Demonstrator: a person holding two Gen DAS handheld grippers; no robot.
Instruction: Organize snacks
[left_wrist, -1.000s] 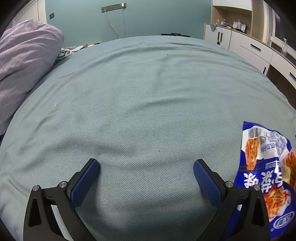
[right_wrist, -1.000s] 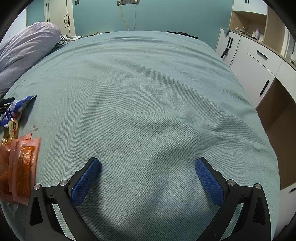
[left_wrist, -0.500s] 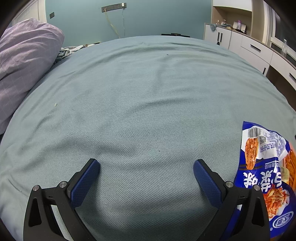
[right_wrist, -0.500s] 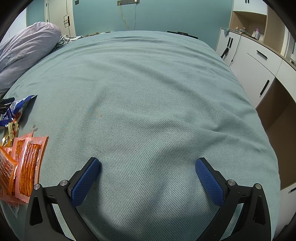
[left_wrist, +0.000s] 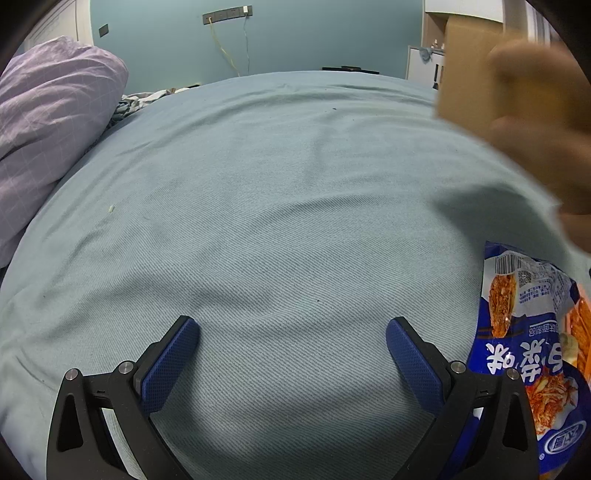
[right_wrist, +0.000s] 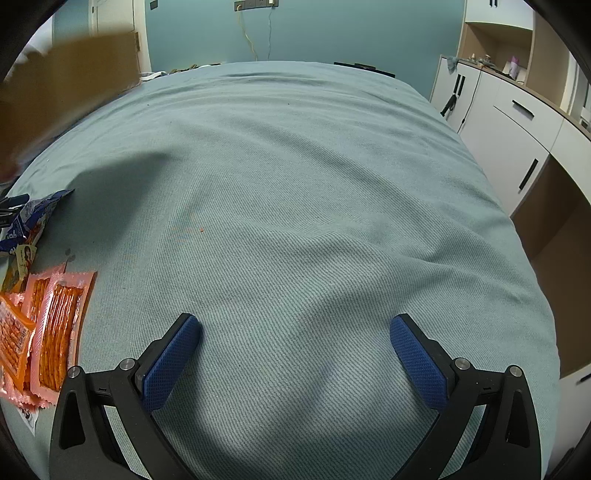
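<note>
both grippers hover with fingers spread wide and nothing between them: left gripper (left_wrist: 291, 343), right gripper (right_wrist: 295, 339). wide bare bedspread (left_wrist: 277, 203) lies ahead. blue snack bag (left_wrist: 524, 354) sits just right of the left gripper, orange packets (right_wrist: 55, 332) lie at the right view's left edge. new since a moment ago: a blurred cardboard box (left_wrist: 480, 74) and a blurred hand (left_wrist: 546, 110) have come in above the snacks.
</note>
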